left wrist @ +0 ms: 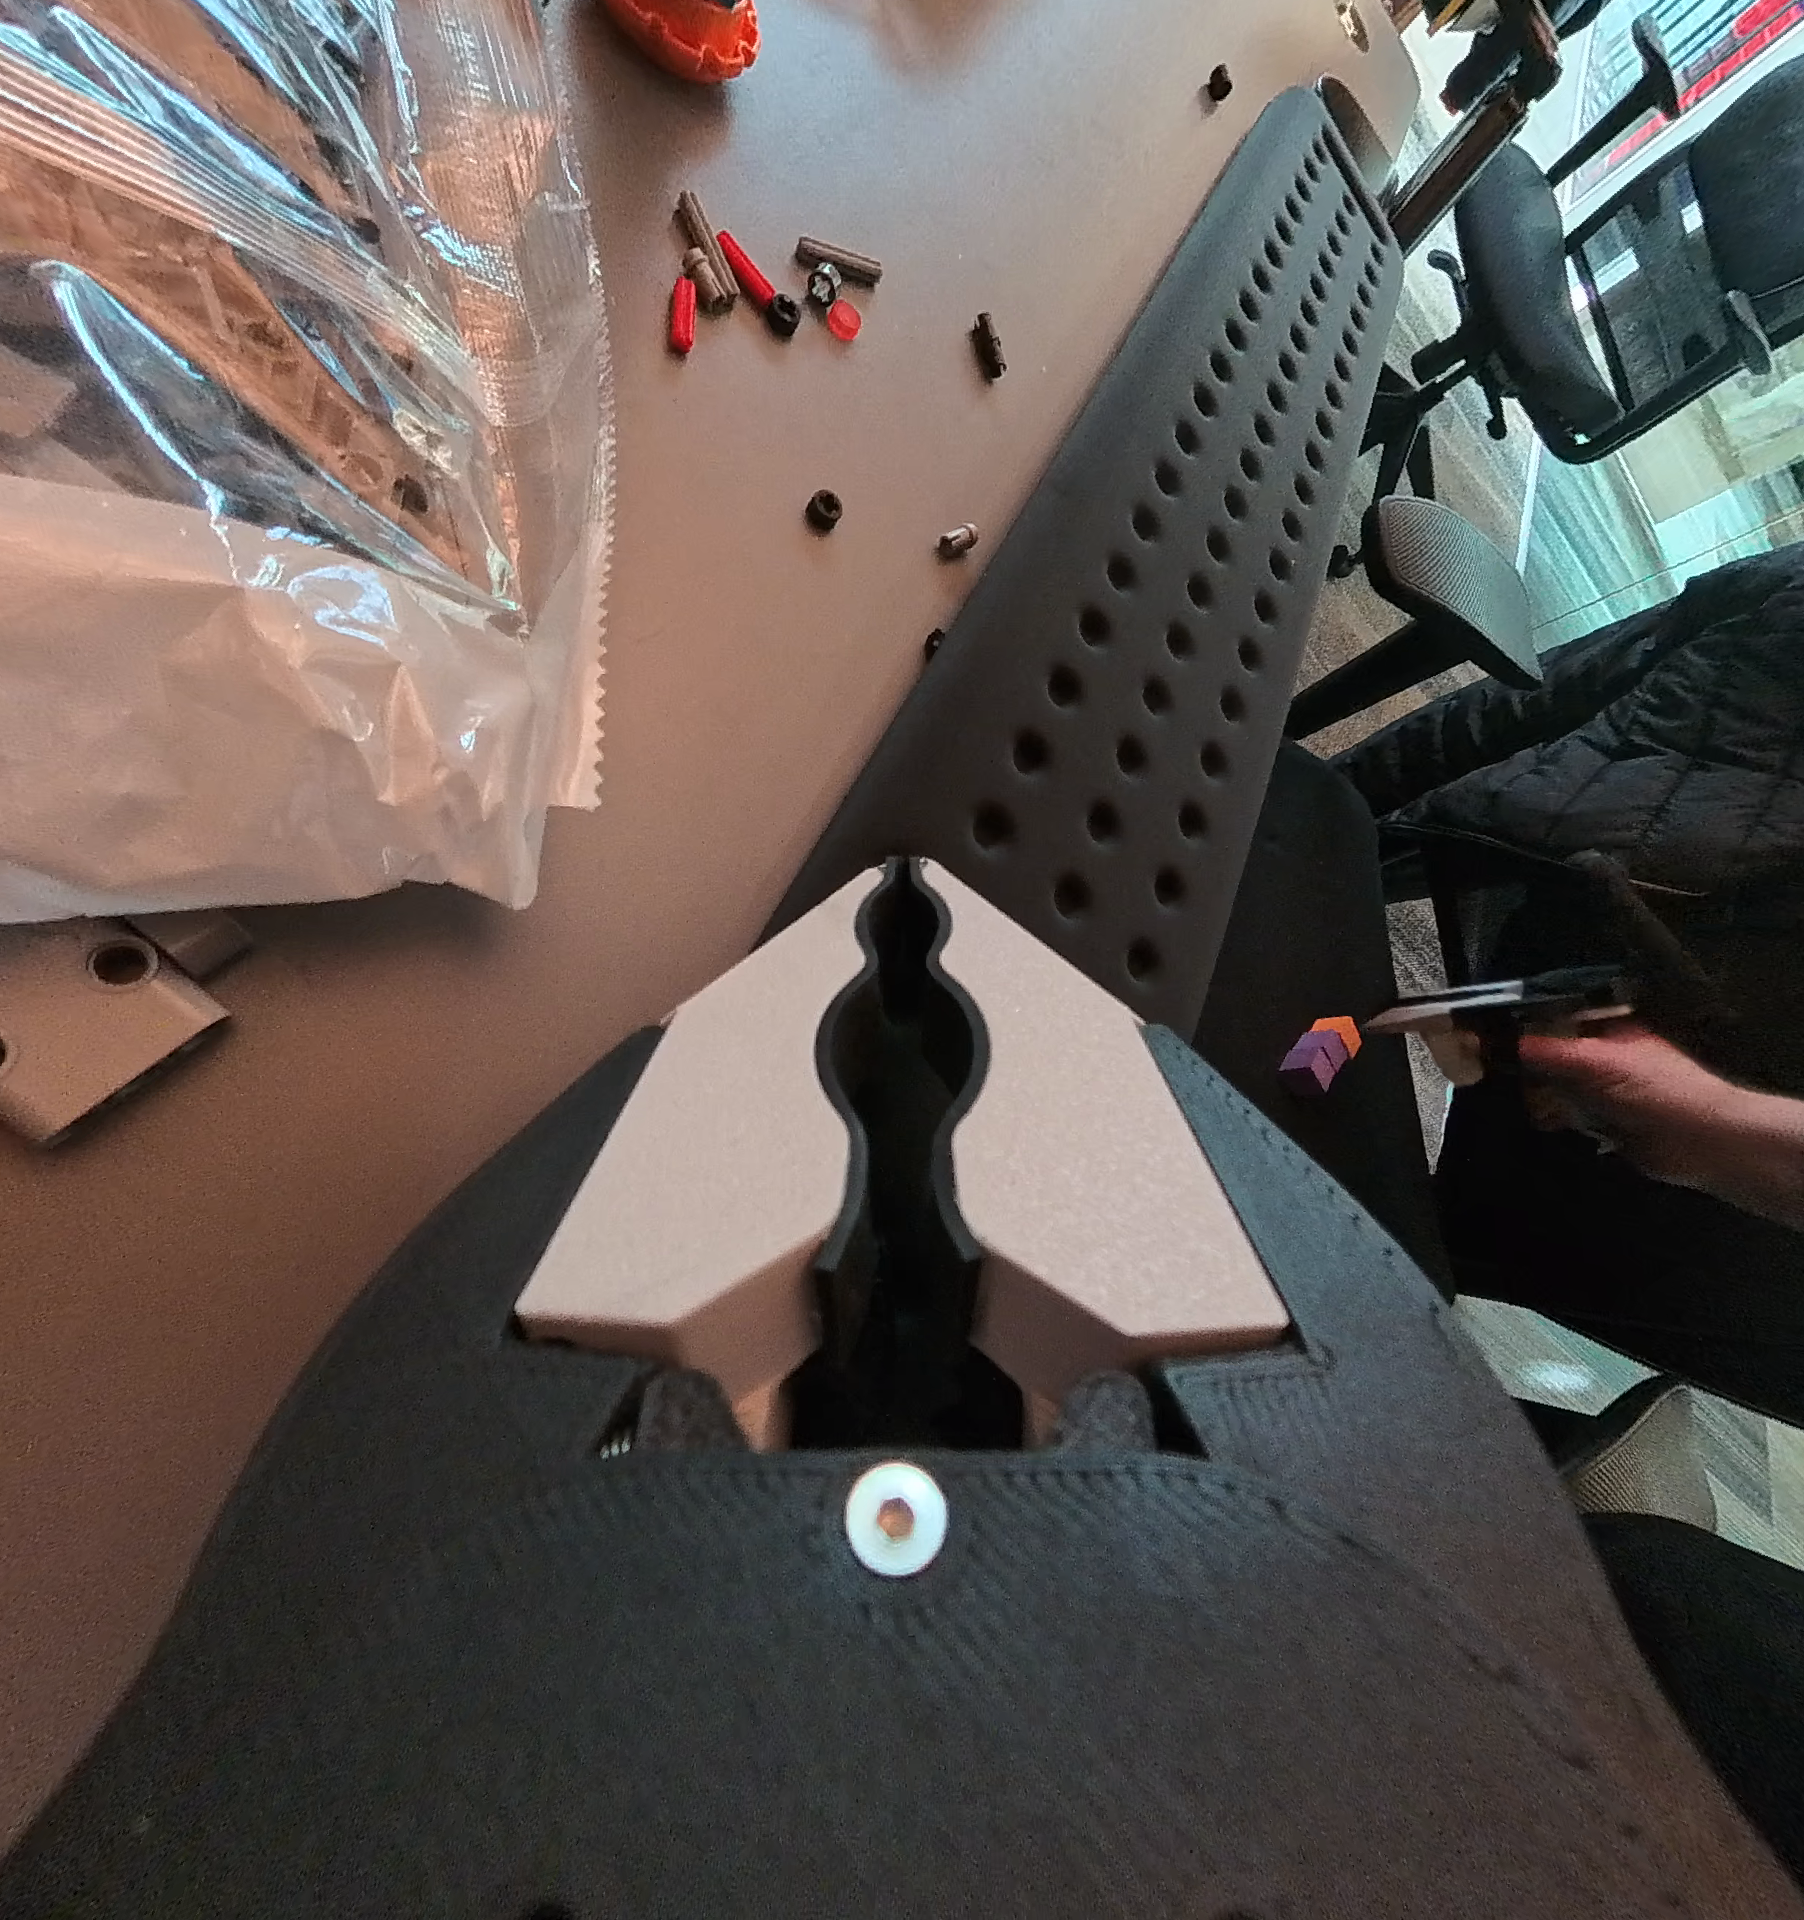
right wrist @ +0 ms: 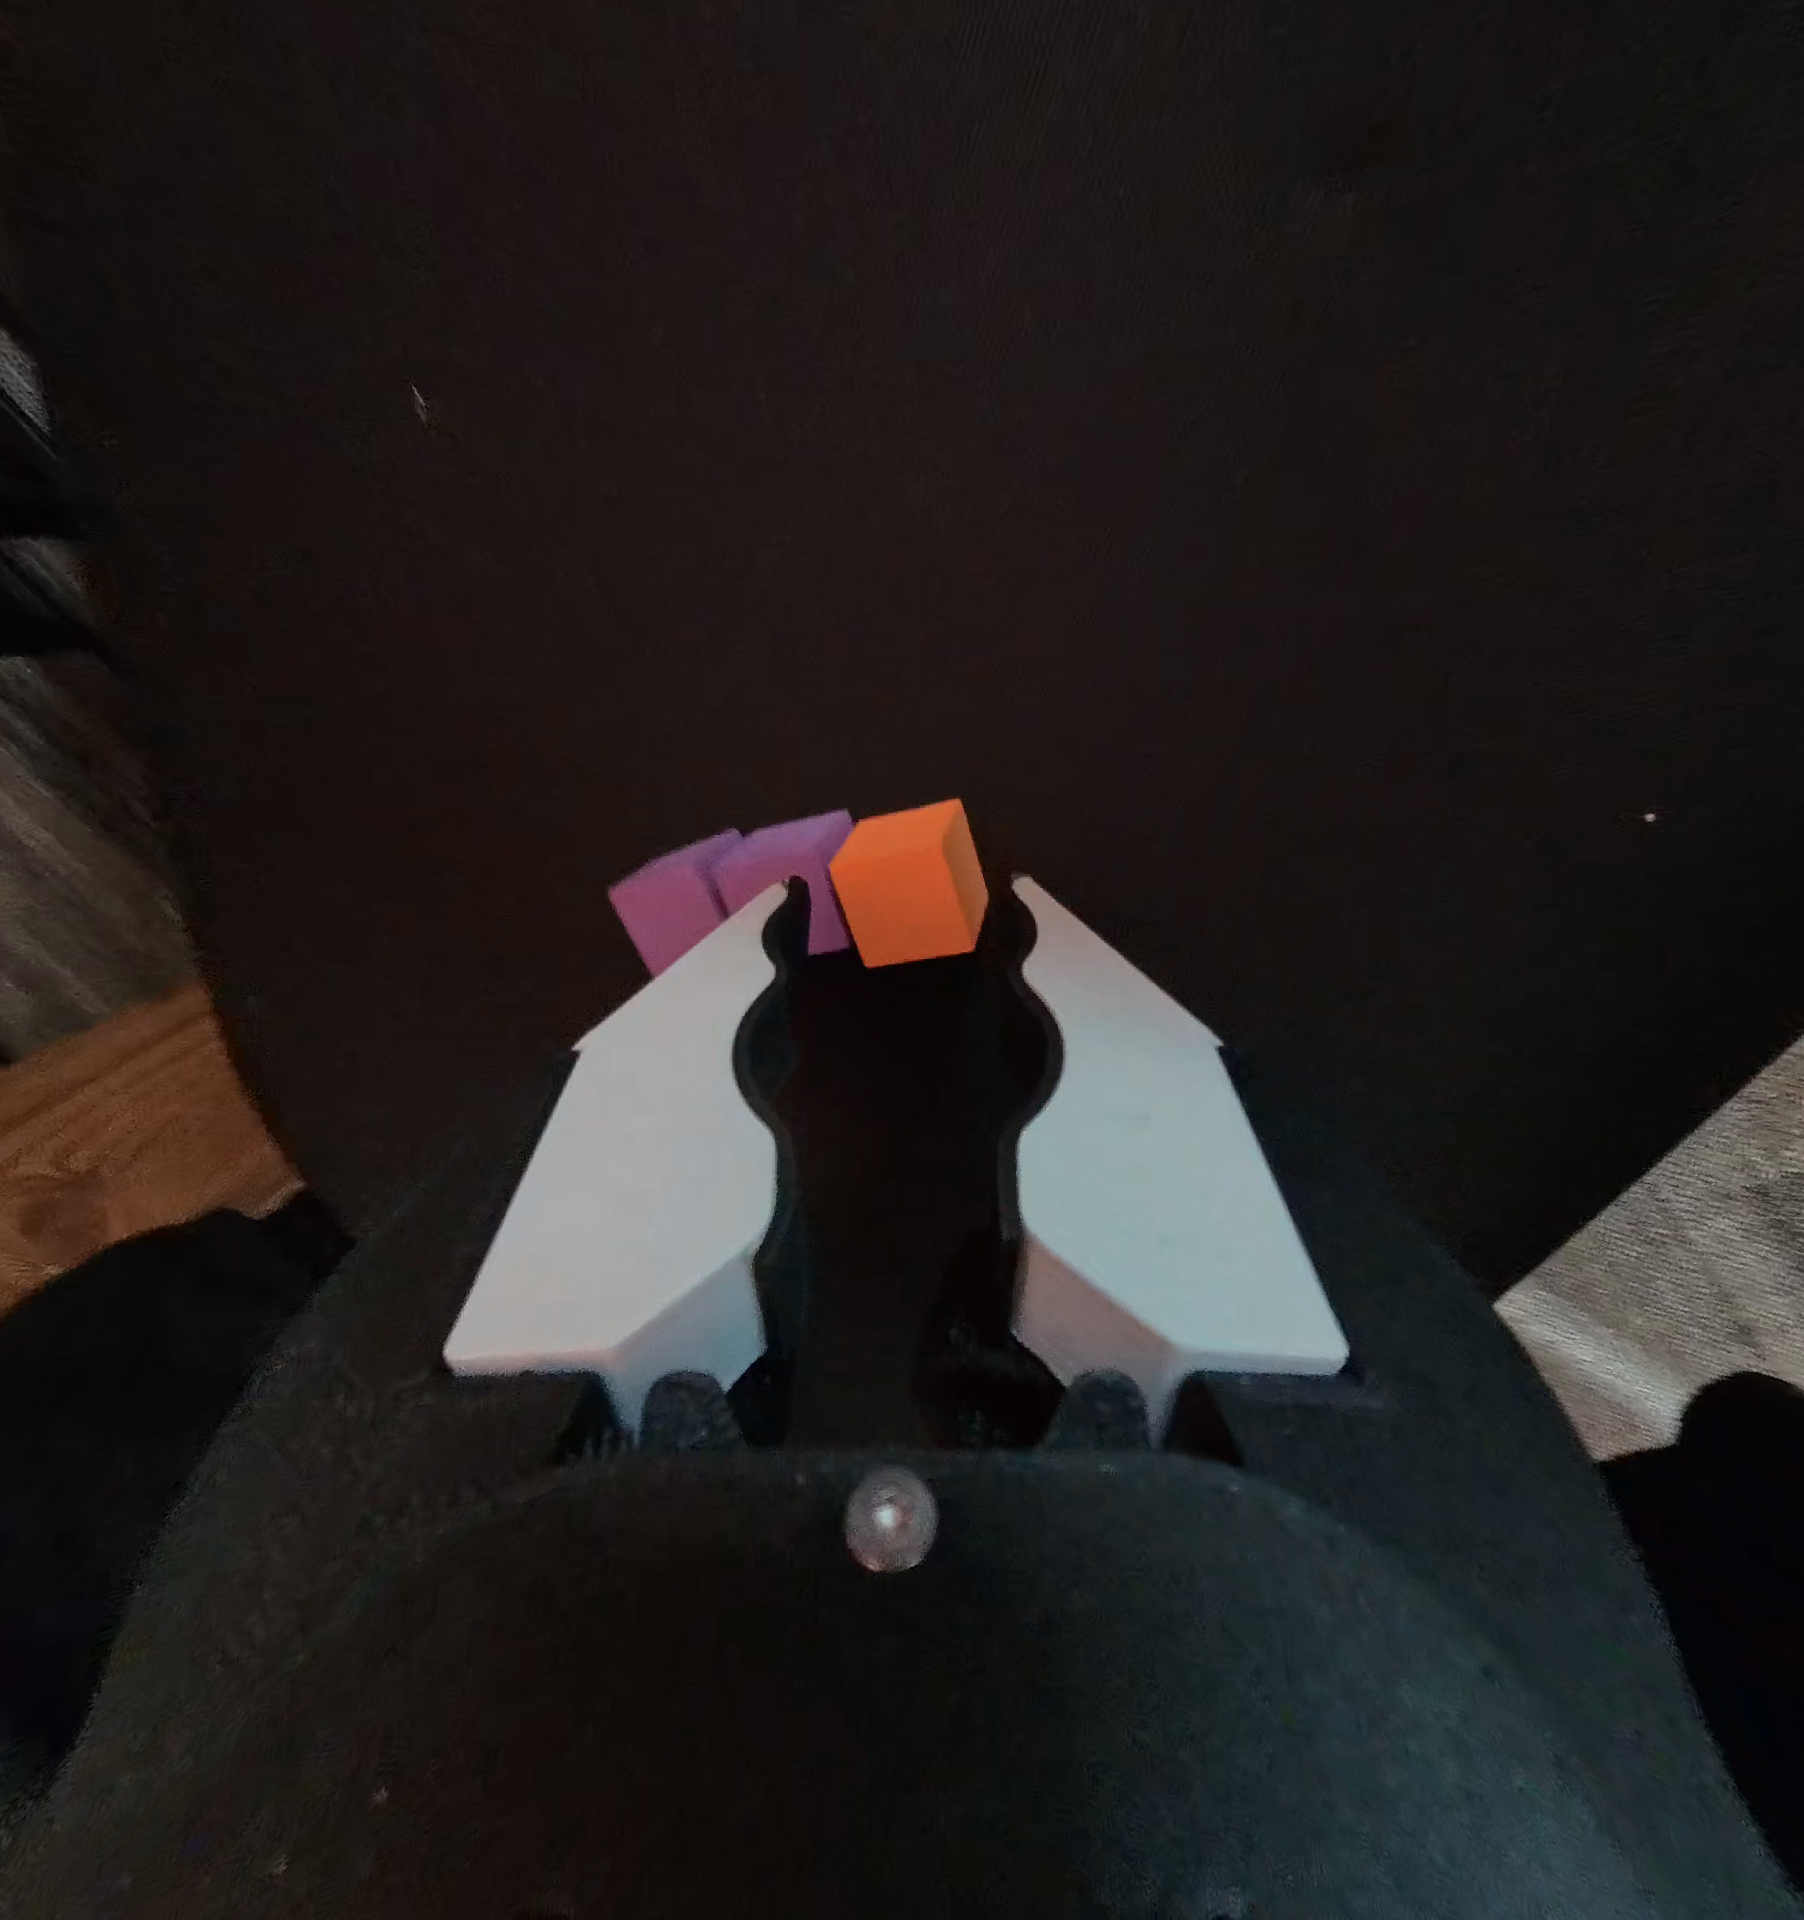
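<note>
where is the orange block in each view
Left wrist view: the orange block sits small at the right edge, beyond the table, at the tip of the far right gripper.
Right wrist view: the orange block is centre frame, between the jaws.
Shared landmark: the purple blocks joined to it.

Nothing readable in either view, honestly. The crinkled clear plastic bag (left wrist: pixel 254 436), left of the long black perforated board (left wrist: pixel 1189 582), only shows glare and brown shapes through it, no legible print. Far past that board's upper right end there are red strips (left wrist: pixel 1771 21) by the office chairs, too blurred to make out any lettering.
</note>
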`<state>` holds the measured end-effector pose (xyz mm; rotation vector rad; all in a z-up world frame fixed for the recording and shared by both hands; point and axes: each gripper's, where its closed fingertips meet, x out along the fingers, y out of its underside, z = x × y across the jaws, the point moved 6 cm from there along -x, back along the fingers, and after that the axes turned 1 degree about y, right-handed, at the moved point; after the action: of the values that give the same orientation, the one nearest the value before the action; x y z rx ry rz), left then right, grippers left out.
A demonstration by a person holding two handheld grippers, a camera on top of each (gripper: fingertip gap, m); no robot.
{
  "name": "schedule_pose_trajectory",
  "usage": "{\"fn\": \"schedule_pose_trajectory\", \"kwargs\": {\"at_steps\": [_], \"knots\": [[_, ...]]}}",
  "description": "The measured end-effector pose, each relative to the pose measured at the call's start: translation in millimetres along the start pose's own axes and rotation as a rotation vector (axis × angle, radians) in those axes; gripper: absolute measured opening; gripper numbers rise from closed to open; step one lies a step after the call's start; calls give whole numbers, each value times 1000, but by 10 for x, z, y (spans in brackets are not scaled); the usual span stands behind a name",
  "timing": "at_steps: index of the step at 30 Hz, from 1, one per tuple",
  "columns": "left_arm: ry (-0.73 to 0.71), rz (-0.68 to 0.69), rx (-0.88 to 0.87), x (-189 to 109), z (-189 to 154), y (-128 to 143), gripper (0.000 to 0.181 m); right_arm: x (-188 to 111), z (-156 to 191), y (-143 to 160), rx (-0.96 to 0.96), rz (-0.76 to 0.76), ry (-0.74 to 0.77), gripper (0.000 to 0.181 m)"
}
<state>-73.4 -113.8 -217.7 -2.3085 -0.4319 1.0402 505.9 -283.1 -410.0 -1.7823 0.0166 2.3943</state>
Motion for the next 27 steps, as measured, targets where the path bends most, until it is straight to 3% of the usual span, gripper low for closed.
{"fn": "schedule_pose_trajectory", "kwargs": {"at_steps": [7,18,27], "knots": [[-2,7,-2,3,2,0,0,204,-55,153,-43,44,58,28],[9,9,-9,2,6,0,0,158,-124,84,-8,-23,19,29],[10,10,-9,2,5,0,0,287,-29,15,-123,28,120,27]]}}
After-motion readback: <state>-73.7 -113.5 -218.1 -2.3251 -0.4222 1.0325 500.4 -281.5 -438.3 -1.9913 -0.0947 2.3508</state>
